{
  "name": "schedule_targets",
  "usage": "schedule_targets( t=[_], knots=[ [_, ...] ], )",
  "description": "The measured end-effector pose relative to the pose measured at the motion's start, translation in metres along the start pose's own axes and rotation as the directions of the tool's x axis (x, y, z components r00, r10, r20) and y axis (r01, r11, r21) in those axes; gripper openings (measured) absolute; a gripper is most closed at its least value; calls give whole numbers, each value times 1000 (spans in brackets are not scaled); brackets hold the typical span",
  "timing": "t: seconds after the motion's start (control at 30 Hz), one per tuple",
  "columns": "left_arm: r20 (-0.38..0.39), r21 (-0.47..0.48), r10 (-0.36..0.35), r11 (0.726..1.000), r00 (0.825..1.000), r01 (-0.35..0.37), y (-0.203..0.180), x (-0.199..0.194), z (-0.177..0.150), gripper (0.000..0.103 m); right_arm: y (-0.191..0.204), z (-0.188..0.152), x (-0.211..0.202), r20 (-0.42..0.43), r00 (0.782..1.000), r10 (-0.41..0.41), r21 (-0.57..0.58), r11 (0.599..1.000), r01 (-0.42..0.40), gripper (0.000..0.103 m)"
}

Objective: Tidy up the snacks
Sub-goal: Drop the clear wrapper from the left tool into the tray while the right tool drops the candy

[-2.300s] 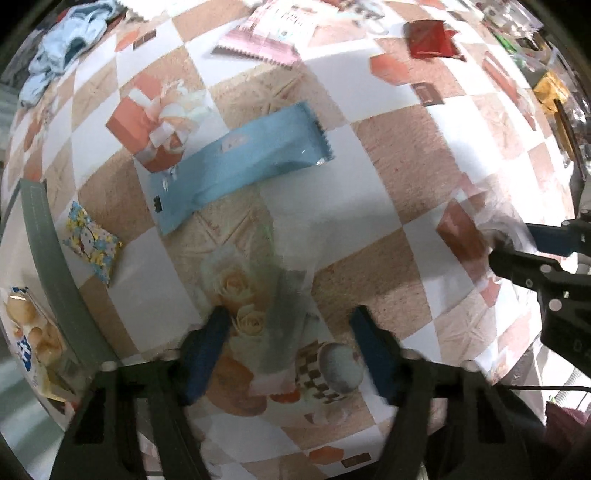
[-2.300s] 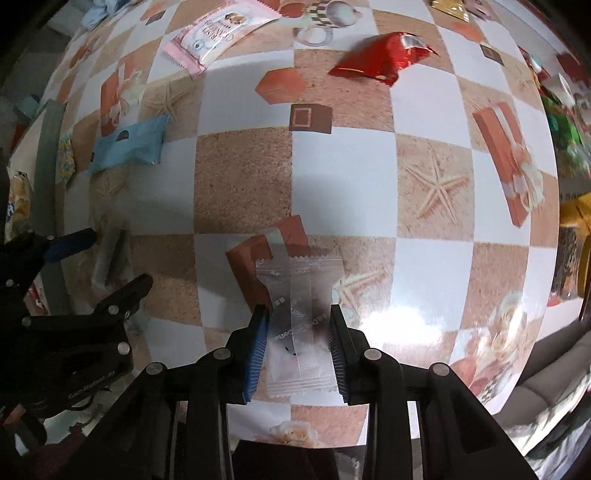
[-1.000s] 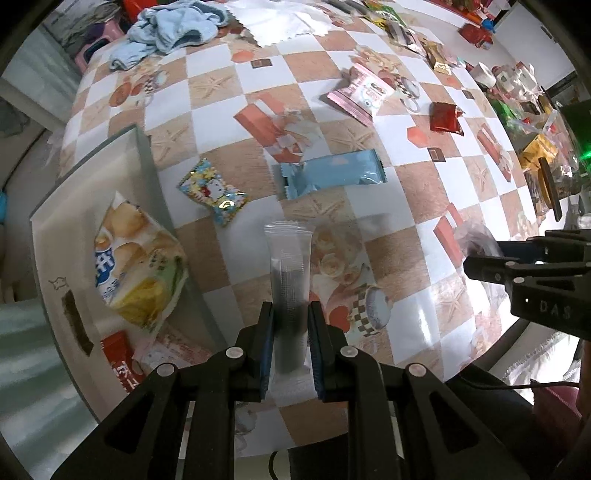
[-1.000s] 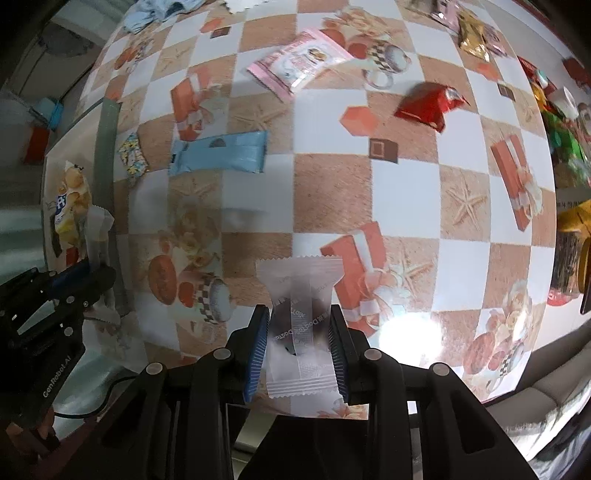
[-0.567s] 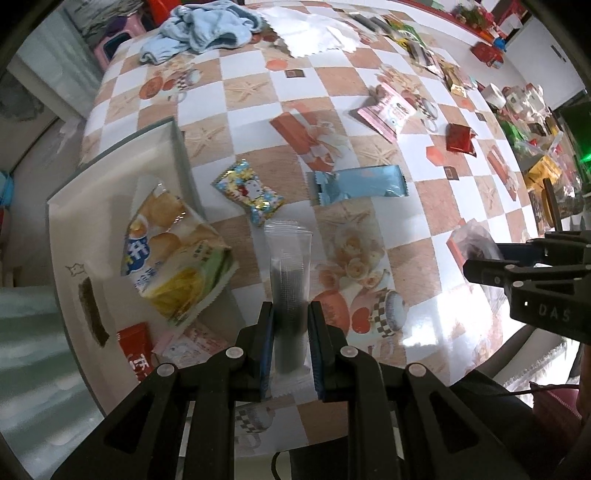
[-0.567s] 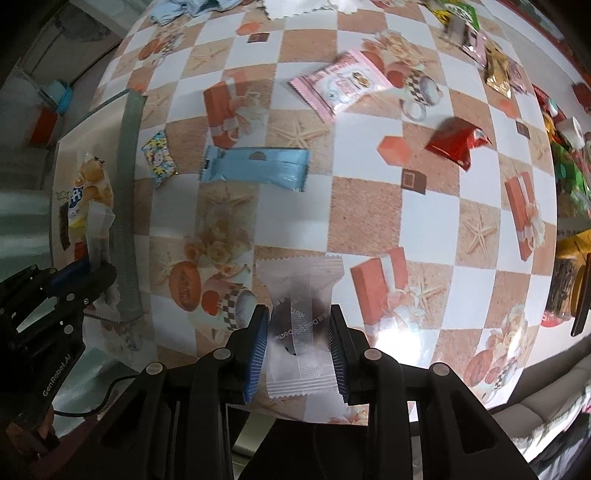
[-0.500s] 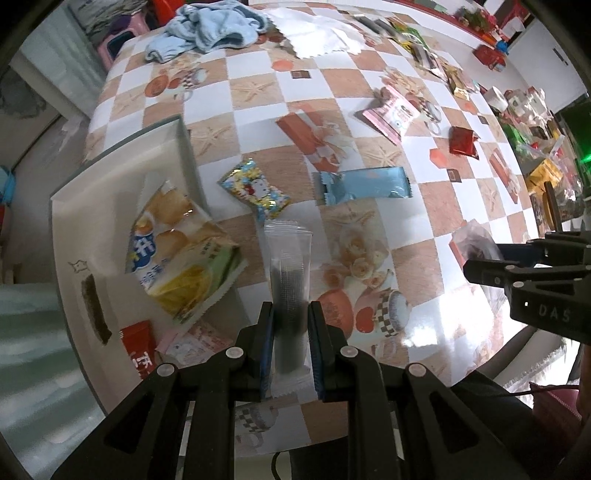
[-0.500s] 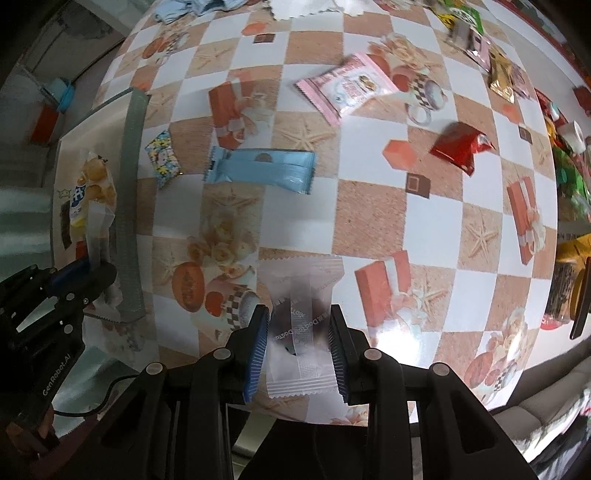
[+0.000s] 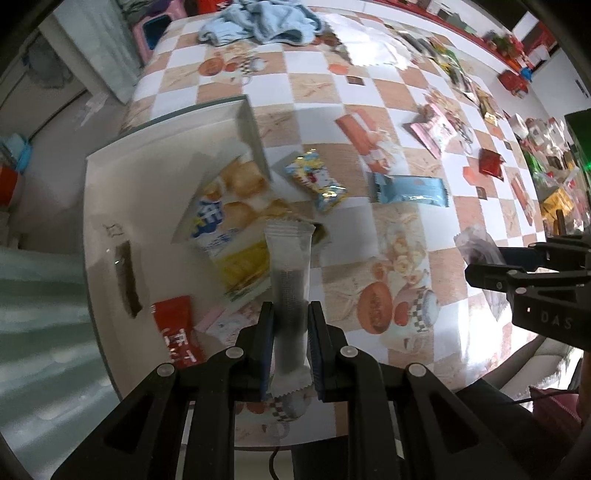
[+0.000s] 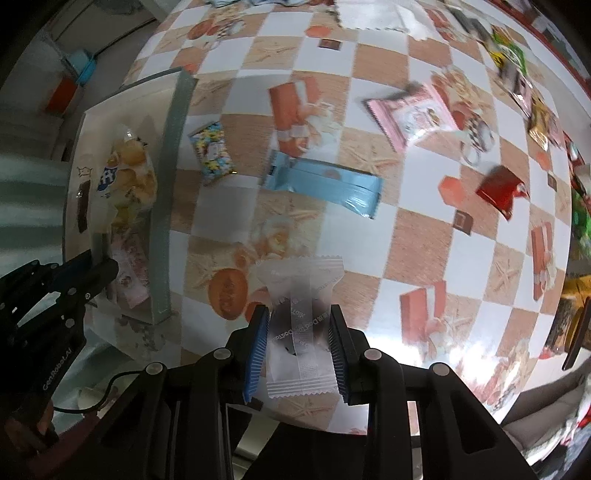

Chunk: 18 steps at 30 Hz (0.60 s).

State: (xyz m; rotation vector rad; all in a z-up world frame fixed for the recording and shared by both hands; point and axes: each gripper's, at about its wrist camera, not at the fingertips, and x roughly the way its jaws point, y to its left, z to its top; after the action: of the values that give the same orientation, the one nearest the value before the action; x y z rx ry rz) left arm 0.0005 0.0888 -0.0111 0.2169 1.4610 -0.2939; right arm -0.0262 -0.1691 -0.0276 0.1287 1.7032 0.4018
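Note:
My left gripper is shut on a long clear snack packet with dark contents, held above the near edge of a white box. The box holds a bag of puffs, a red packet and a pink packet. My right gripper is shut on a wide clear snack packet, held above the table to the right of the box. A blue bar, a cartoon candy bag, a pink packet and a red packet lie on the table.
A checkered tablecloth covers the table. Blue cloth and a white napkin lie at the far end. More snack packs crowd the far right edge. The table's near edge is just ahead of my right gripper.
Both grippers closed on their clear packets, lifted them high off the table and shifted left toward the white box. The left packet now hangs over the box.

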Motion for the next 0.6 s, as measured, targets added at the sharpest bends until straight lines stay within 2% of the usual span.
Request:
schedule_targets(
  t=[0.6],
  knots=[
    [-10, -150, 29, 988, 1000, -30, 75, 0, -22, 20, 86, 24, 12, -23, 1000, 17, -204, 979, -21, 34]
  ],
)
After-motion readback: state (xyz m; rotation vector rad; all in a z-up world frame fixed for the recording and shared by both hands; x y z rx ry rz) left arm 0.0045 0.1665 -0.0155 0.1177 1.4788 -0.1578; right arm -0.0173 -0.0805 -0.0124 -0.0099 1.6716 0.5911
